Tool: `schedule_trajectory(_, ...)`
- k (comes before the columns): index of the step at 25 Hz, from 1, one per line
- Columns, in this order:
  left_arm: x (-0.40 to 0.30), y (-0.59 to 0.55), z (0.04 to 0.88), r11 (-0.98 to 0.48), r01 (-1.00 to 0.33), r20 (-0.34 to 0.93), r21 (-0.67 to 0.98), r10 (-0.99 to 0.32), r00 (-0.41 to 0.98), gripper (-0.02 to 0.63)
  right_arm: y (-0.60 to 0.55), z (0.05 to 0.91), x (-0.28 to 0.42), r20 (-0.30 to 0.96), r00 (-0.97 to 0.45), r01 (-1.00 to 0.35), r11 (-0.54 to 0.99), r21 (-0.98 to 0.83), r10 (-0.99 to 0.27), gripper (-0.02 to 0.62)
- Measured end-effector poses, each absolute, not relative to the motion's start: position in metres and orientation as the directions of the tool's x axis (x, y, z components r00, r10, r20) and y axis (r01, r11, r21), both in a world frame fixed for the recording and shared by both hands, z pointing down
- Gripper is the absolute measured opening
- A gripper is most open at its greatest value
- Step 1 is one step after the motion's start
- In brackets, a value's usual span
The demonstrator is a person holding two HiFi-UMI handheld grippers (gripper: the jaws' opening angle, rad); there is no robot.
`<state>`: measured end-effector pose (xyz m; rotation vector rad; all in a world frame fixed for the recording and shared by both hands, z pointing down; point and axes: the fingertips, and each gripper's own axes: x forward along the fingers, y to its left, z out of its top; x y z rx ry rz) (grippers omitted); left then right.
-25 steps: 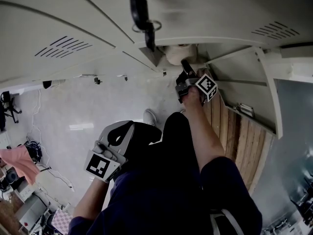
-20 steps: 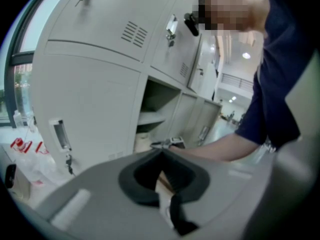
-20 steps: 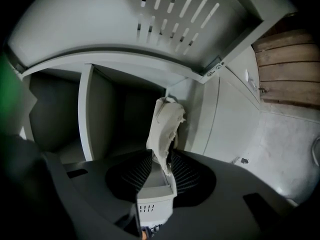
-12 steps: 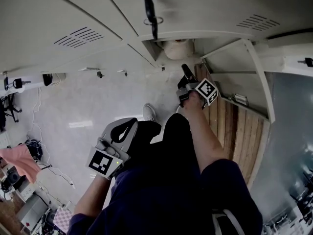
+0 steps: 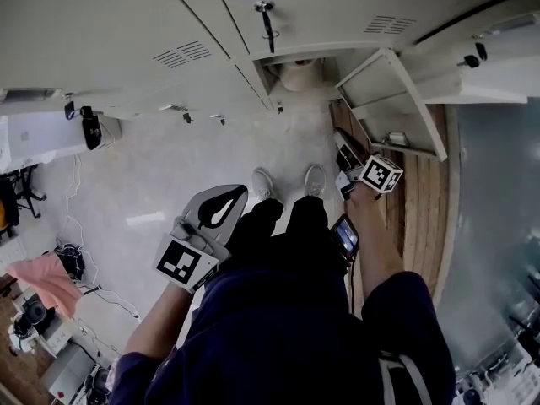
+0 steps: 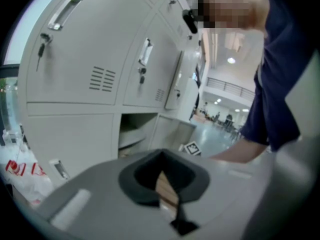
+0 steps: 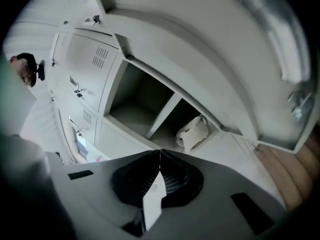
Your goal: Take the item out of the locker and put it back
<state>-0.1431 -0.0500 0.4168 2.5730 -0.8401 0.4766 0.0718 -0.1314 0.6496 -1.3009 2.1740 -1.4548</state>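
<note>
The white crumpled item (image 5: 297, 74) lies inside the open locker (image 5: 291, 60), in the right-hand compartment (image 7: 192, 132) beside a divider. The locker door (image 5: 388, 99) stands swung out to the right. My right gripper (image 5: 346, 160) hangs below and right of the opening, well clear of the item. Its jaws have just been closing and now meet at the tips (image 7: 160, 152) with nothing between them. My left gripper (image 5: 216, 212) is held low at the left by the person's leg, its jaws (image 6: 162, 152) together and empty.
Shut locker doors (image 5: 126, 32) fill the row to the left, one with a key (image 5: 268, 19) hanging in it. Wooden boards (image 5: 426, 192) lie at the right under the door. The person's shoes (image 5: 266, 182) stand before the locker. A white printed bag (image 6: 20, 171) lies by the lockers.
My right gripper has drawn back from the locker opening, moving right and away from the item, and its jaws have shut empty. The left gripper has risen a little. The item stays inside.
</note>
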Motion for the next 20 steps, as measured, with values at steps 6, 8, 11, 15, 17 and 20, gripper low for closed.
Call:
schedule_trajectory(6, -0.156, -0.052, 0.370, -0.783, -0.590, 0.370, 0.198, -0.497, 0.785, 0.003, -0.073, 0.610, 0.128, 0.398, -0.437, -0.737, 0.067, -0.673, -0.807, 0.006)
schedule_trajectory(8, -0.161, -0.050, 0.359, -0.793, -0.581, 0.351, 0.185, -0.499, 0.792, 0.003, -0.064, 0.570, 0.131, 0.379, -0.415, -0.771, 0.098, -0.630, -0.827, 0.007)
schedule_trajectory(11, -0.168, -0.048, 0.343, -0.803, -0.568, 0.319, 0.179, -0.499, 0.806, 0.003, -0.059, 0.486, 0.109, 0.317, -0.426, -0.814, 0.207, -0.542, -0.847, 0.008)
schedule_trajectory(15, -0.172, -0.052, 0.318, -0.818, -0.550, 0.241, 0.166, -0.507, 0.827, 0.003, -0.058, 0.363, 0.052, 0.211, -0.490, -0.833, 0.384, -0.398, -0.846, 0.008)
schedule_trajectory(17, -0.172, -0.059, 0.303, -0.820, -0.550, 0.187, 0.156, -0.522, 0.832, 0.003, -0.061, 0.314, 0.024, 0.157, -0.529, -0.821, 0.456, -0.343, -0.834, 0.008)
schedule_trajectory(20, -0.171, -0.066, 0.286, -0.821, -0.558, 0.140, 0.121, -0.542, 0.828, 0.003, -0.064, 0.257, -0.011, 0.096, -0.582, -0.798, 0.545, -0.256, -0.808, 0.008)
